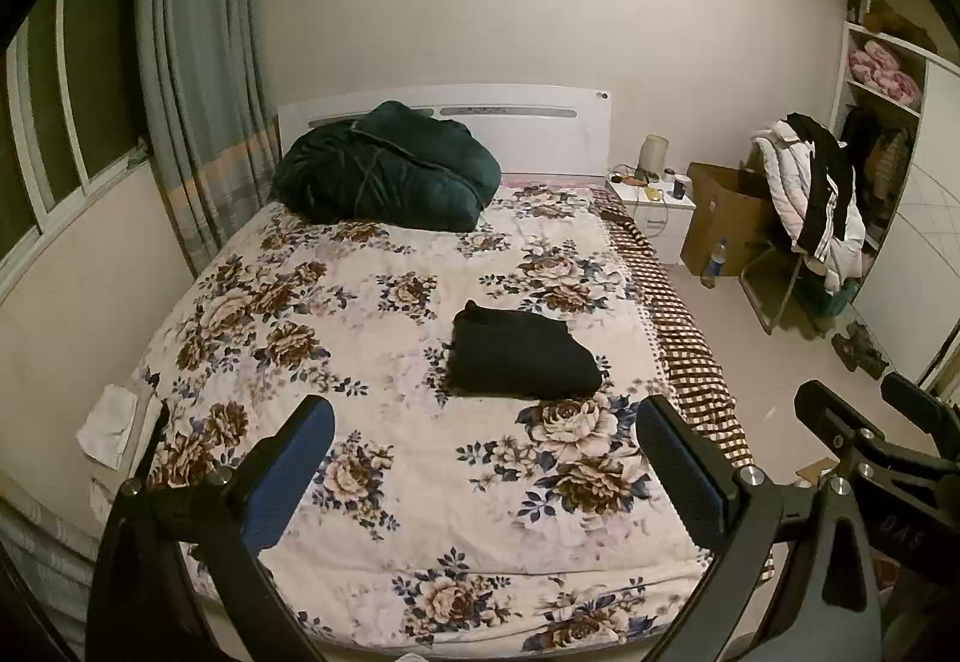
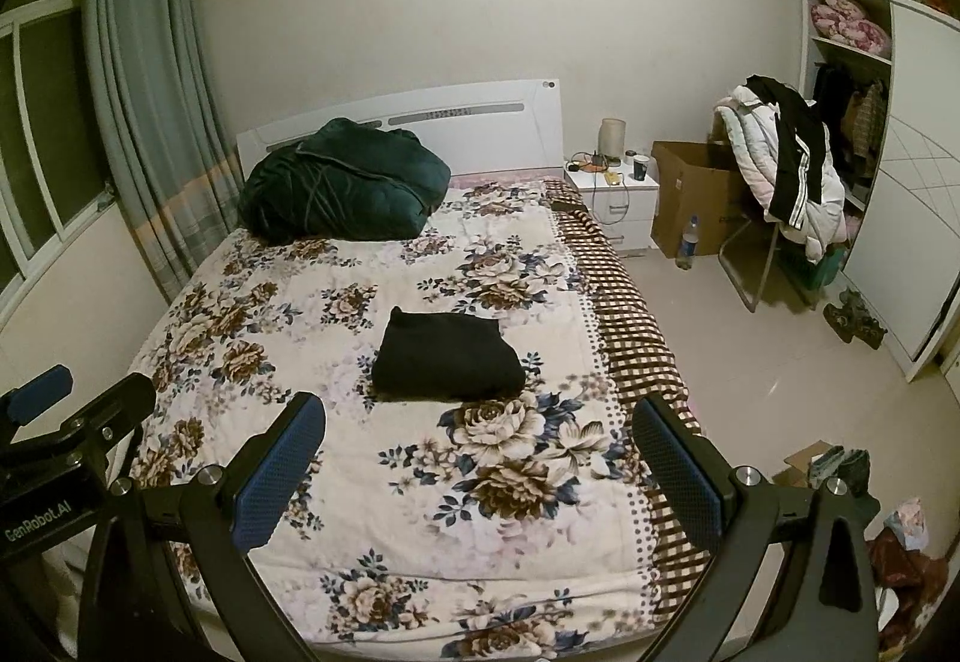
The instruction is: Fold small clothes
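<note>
A black garment [image 1: 522, 359] lies folded into a compact rectangle in the middle of the floral bedspread [image 1: 384, 314]; it also shows in the right wrist view [image 2: 447, 359]. My left gripper [image 1: 486, 473] is open and empty, held above the foot of the bed, well short of the garment. My right gripper [image 2: 480, 467] is open and empty, beside the left one and equally far back. The right gripper shows at the right edge of the left wrist view [image 1: 864, 410]; the left gripper shows at the left edge of the right wrist view [image 2: 72, 392].
A dark green quilt [image 1: 390, 173] is heaped against the white headboard. A white nightstand [image 2: 615, 203], cardboard box [image 2: 690, 194], bottle [image 2: 689, 242] and a chair piled with coats [image 2: 780, 170] stand right of the bed. A wardrobe [image 2: 900, 194] is at far right. Curtain and window are at left.
</note>
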Motion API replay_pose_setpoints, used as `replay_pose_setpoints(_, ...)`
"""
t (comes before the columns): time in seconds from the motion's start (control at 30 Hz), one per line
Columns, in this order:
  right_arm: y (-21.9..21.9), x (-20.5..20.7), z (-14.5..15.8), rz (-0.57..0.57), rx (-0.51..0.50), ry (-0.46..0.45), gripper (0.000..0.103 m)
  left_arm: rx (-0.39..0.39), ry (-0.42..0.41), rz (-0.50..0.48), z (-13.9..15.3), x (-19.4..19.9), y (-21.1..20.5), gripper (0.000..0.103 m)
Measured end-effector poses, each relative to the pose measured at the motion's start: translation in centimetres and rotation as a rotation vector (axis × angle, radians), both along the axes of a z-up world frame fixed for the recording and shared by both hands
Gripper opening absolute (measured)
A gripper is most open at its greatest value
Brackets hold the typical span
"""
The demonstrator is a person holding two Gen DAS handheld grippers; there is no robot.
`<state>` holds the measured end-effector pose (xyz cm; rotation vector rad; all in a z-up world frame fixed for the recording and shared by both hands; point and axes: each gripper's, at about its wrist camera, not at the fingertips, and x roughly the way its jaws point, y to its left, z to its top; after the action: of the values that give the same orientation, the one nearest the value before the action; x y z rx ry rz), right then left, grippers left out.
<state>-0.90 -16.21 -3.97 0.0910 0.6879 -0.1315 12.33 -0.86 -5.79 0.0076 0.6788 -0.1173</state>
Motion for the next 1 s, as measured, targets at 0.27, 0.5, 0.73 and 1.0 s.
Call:
replay_pose_setpoints(0.27, 0.16, -0.14, 0.03, -0.004, -0.002, -0.001, 0.103, 0.013, -0.002, 0.011, -0.15, -0.23, -0.06, 0.103)
replay_pose_setpoints(0.5, 0.35, -0.26, -0.03, -0.008, -0.001, -0.003, 0.103, 0.011, -0.003, 0.014, -0.14, -0.38, 0.00, 0.103)
replay_pose_setpoints(0.73, 0.41, -0.02, 0.07, -0.006, -0.002, -0.003, 0.103, 0.012, -0.004, 0.014, -0.08, -0.44, 0.02, 0.103)
replay_pose_setpoints(1.0, 0.74, 0.09, 0.24, -0.007, -0.006, -0.006, 0.103, 0.011, -0.008, 0.016, 0.13, -0.28, 0.19, 0.103)
